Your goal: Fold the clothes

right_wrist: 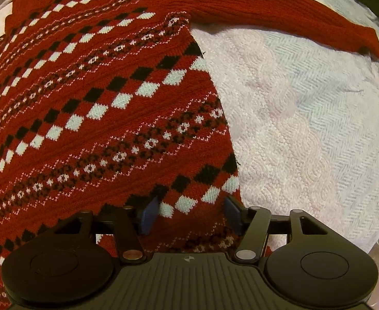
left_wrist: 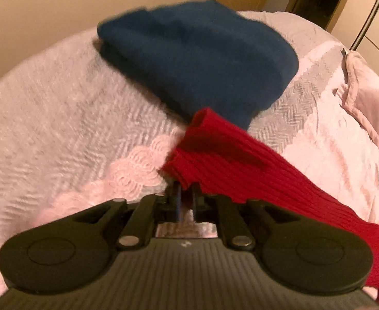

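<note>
Pinching the ribbed cuff of the red sweater's sleeve (left_wrist: 215,149), the left gripper (left_wrist: 185,188) has its jaws nearly pressed together on the knit, and the sleeve trails away from it toward 4 o'clock in the left wrist view. I take that hold as the way to carry the sleeve over onto the body of the garment. Behind the cuff, toward 12 o'clock, sits a folded dark blue garment (left_wrist: 197,56), apparently 1 piece already done and parked out of the way on the bed (left_wrist: 60,108). The bed wears a pale pink textured cover. A loose pink cloth (left_wrist: 365,95) lies at 2 o'clock near the bed's edge. The right gripper (right_wrist: 193,210) points down at the red sweater (right_wrist: 86,98), whose diamond-patterned body is spread flat across the cover. Its jaws stand spread wide, 1 on each side of a strip of the sweater's edge, without squeezing it, so I judge nothing is gripped there yet. That hand seems placed either to take the edge or to steady the body while the sleeve comes across. In the right wrist view the other sleeve (right_wrist: 279,18) stretches out flat from 12 toward 2 o'clock, not yet folded in.
</note>
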The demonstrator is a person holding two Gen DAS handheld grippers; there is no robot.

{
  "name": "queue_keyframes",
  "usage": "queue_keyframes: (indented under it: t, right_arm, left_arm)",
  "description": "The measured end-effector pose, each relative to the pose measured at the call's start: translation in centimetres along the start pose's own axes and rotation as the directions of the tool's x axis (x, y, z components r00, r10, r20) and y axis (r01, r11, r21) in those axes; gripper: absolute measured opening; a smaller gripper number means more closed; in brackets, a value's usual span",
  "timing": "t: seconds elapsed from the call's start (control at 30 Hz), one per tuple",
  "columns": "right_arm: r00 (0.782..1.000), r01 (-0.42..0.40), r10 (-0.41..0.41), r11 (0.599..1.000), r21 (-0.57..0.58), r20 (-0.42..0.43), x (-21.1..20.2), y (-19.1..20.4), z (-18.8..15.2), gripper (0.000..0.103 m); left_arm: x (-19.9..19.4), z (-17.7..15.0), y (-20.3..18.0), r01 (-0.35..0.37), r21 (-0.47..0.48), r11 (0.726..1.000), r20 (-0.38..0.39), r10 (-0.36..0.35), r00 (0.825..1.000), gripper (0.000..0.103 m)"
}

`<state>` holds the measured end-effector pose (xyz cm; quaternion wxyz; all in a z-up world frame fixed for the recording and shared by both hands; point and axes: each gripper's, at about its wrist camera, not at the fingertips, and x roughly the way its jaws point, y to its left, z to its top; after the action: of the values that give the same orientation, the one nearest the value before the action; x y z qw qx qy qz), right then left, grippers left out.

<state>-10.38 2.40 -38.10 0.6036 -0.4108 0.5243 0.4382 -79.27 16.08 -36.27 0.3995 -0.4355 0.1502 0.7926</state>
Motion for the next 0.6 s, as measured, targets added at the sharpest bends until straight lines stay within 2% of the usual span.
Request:
queue_keyframes:
  t: [0.1, 0.13, 0.17, 0.23, 0.27, 0.33, 0.37, 0.4, 0.47, 0.5, 0.57, 0.6]
  right_arm:
    - [1.0, -0.01, 0.01, 1.0, 0.001, 0.003, -0.3, -0.1, -0.4, 0.062]
    - [1.0, -0.009, 0.009, 1.0, 0.003, 0.006, -0.3, -0.1, -0.5, 0.062]
    - [1.0, -0.008, 0.008, 1.0, 0.006, 0.009, -0.4, -0.1, -0.6, 0.062]
    - [1.0, -0.006, 0.006, 1.0, 0.012, 0.014, -0.6, 0.0, -0.9, 0.063]
    - [1.0, -0.006, 0.005, 1.0, 0.012, 0.018, -0.6, 0.1, -1.1, 0.063]
    - [0.999, -0.02, 0.02, 1.0, 0.005, 0.032, -0.9, -0.1, -1.6, 0.063]
    - [0.999, -0.033, 0.033, 0.999, 0.0, 0.04, -1.1, -0.3, -1.9, 0.063]
    - [0.998, -0.05, 0.051, 0.999, -0.009, 0.047, -1.5, -0.8, -2.2, 0.063]
    - [0.995, -0.081, 0.082, 0.996, -0.021, 0.06, -2.3, -2.0, -2.8, 0.063]
    - [0.993, -0.093, 0.093, 0.996, -0.002, 0.073, -2.8, -3.2, -3.0, 0.063]
    - [0.987, -0.125, 0.118, 0.99, 0.063, 0.105, -3.6, -6.0, -3.4, 0.063]
    - [0.981, -0.154, 0.138, 0.981, 0.115, 0.134, -4.2, -8.1, -1.8, 0.063]
  left_arm:
    - [-2.9, 0.4, -0.5, -0.113, 0.054, 0.992, 0.085, 0.108, 0.991, 0.01]
    - [-3.9, 0.4, -0.9, -0.117, 0.075, 0.99, 0.126, 0.107, 0.986, 0.012]
    - [-4.5, 0.5, -1.6, -0.085, 0.102, 0.991, 0.151, 0.068, 0.986, 0.016]
    - [-4.1, 0.7, -3.6, -0.003, 0.19, 0.982, 0.126, -0.022, 0.992, 0.022]
    - [-3.1, 0.7, -4.8, 0.009, 0.238, 0.971, 0.094, -0.032, 0.995, 0.026]
    - [-0.7, 0.3, -6.5, -0.047, 0.263, 0.964, 0.031, 0.041, 0.999, 0.022]
    - [-0.1, 0.1, -7.3, -0.064, 0.256, 0.964, 0.012, 0.063, 0.998, 0.012]
    - [-0.7, -0.2, -8.1, -0.033, 0.237, 0.971, 0.01, 0.031, 0.999, 0.01]
    - [-2.0, -0.8, -9.9, 0.033, 0.216, 0.976, 0.016, -0.037, 0.999, 0.015]
    - [-3.3, -1.5, -11.4, 0.068, 0.254, 0.965, 0.03, -0.079, 0.996, 0.015]
    - [-5.7, -3.3, -14.7, 0.128, 0.324, 0.938, 0.008, -0.138, 0.99, 0.017]
    - [-6.5, -4.2, -16.3, 0.177, 0.33, 0.927, -0.021, -0.18, 0.983, 0.018]
